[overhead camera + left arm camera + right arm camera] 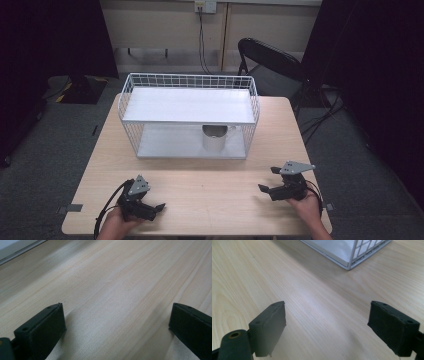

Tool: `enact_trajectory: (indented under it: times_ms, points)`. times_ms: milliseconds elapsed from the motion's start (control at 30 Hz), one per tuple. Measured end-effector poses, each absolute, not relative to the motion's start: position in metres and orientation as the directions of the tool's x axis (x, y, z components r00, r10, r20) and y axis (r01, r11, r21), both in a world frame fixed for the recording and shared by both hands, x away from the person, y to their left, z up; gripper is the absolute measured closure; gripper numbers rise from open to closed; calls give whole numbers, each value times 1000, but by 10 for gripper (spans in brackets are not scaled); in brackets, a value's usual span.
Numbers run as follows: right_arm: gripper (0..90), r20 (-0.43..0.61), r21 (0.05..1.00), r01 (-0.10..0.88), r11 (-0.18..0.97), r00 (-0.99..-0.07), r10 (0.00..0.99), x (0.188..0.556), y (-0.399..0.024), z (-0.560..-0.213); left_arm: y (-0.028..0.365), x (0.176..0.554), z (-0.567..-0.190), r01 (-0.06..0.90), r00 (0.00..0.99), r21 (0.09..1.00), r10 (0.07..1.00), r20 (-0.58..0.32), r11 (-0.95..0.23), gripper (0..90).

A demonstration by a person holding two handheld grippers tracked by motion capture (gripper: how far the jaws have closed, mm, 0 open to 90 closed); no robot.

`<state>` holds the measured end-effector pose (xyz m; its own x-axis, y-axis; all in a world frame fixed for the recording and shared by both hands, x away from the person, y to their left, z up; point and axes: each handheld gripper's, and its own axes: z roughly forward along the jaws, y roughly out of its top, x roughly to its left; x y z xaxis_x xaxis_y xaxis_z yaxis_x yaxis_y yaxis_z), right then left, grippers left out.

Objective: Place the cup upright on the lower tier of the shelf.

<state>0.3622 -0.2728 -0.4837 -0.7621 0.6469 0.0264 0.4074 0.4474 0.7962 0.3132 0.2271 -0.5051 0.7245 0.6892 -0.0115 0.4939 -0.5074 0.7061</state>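
A white wire rack (189, 116) with two shelves stands at the far middle of the wooden table (210, 192). On its lower shelf, right of centre, sits a grey mug (216, 139). My left gripper (156, 210) rests near the front left edge, held in a hand, and is open over bare wood (116, 312). My right gripper (268, 179) is near the front right, also open with nothing between its jaws (327, 312). A front corner of the rack (352, 257) lies ahead of it in the right gripper view.
A black folding chair (270, 60) stands behind the table's far right corner. Cables run down the back wall and across the floor at the right. The rack's base edge (15, 248) shows in the top left corner of the left gripper view.
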Motion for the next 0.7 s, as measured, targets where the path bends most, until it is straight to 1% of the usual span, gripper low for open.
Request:
enact_trajectory:
  times_ms: [400, 700]
  points:
    - [137, 18, 776, 432, 460, -744, 668, 355, -298, -492, 227, 313, -505, 494, 724, 706, 689, -11, -507, 0]
    - [137, 26, 770, 457, 445, -720, 694, 349, -313, -498, 227, 313, -505, 494, 724, 706, 689, -12, -507, 0]
